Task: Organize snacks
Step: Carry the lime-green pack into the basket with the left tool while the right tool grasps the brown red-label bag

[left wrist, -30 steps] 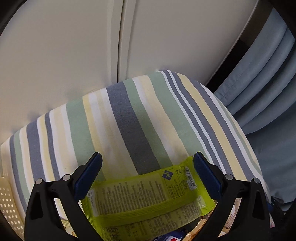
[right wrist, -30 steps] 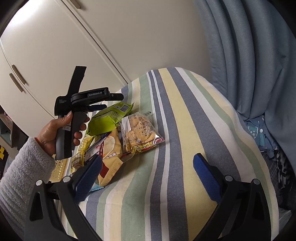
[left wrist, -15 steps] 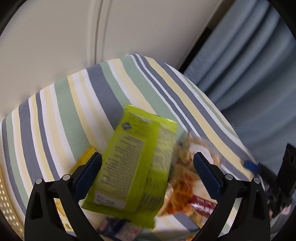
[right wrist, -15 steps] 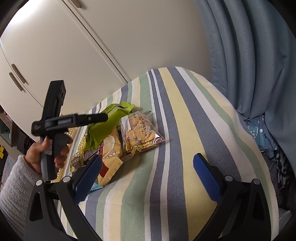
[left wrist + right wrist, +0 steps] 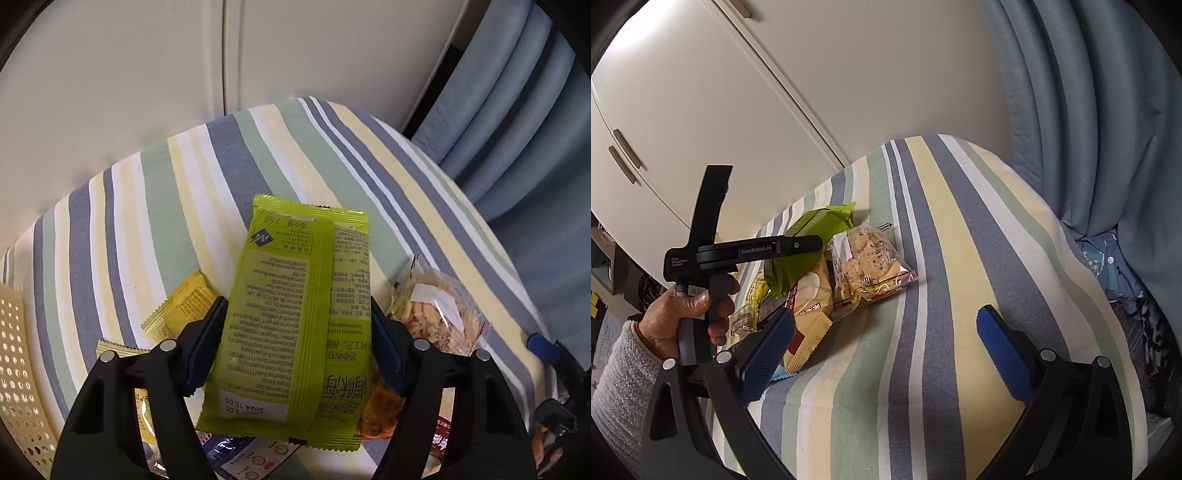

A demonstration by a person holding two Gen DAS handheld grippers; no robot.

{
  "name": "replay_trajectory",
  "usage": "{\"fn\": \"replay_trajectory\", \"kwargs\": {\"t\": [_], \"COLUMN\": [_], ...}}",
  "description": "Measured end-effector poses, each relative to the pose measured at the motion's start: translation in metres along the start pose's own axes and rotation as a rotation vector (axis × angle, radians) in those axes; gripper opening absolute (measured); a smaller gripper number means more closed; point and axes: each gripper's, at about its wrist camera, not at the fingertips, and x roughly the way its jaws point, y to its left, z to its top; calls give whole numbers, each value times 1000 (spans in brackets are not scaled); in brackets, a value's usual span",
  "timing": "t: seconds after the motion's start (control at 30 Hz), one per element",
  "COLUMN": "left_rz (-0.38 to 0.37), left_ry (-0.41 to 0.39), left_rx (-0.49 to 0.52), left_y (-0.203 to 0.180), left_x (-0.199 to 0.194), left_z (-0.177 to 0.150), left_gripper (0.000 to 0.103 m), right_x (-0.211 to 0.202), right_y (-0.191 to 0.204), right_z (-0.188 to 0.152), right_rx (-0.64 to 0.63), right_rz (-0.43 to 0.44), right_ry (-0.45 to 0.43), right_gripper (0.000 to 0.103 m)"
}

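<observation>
Green packet (image 5: 291,314) is sitting clamped across its width in the left hand-held gripper (image 5: 295,347), lifted over the snack pile on the striped desk (image 5: 147,192), likely for sorting. Right hand-held gripper (image 5: 886,350) is hovering with jaws spread, holding nothing, beside the cookie bag (image 5: 868,262).

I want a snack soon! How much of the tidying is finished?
Hardly any looks done: nothing looks sorted away yet. In hand: the left claw is shut on the green packet, above the pile. The right claw is open, holding nothing. Left: the cookie bag, yellow packets and other snacks in a heap on the striped cloth. A holey basket sits at the edge.
</observation>
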Motion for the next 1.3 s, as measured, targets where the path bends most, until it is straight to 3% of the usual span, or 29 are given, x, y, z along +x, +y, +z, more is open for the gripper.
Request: {"fn": "replay_trajectory", "kwargs": {"t": [0.27,0.5,0.63,0.97,1.03,1.07,1.1,1.3], "left_rz": [15,14,24,81,94,101,106,149], "left_ry": [-128,-226,-258,-370,-393,-404,-410,-436], "left_rx": [-47,-131,-167,-258,-272,-282,-293,-362], "left_y": [12,33,44,77,83,87,91,121], "left_x": [-49,-98,-119,-184,-195,-200,-205,-223], "left_z": [-11,-25,-39,-81,-88,-93,-98,-128], "left_gripper": [70,70,70,70,71,71,71,71], "right_x": [5,32,60,96,98,97,98,85], "right_y": [21,77,89,105,110,112,113,106], "right_z": [3,13,17,10,5,3,1,3], "right_rx": [-65,-302,-342,-461,-488,-503,-510,-437], "right_rz": [17,24,26,-87,-105,-116,-138,-139], "right_ry": [45,127,219,316,314,310,313,285], "right_gripper": [98,98,98,98,90,73,66,50]}}
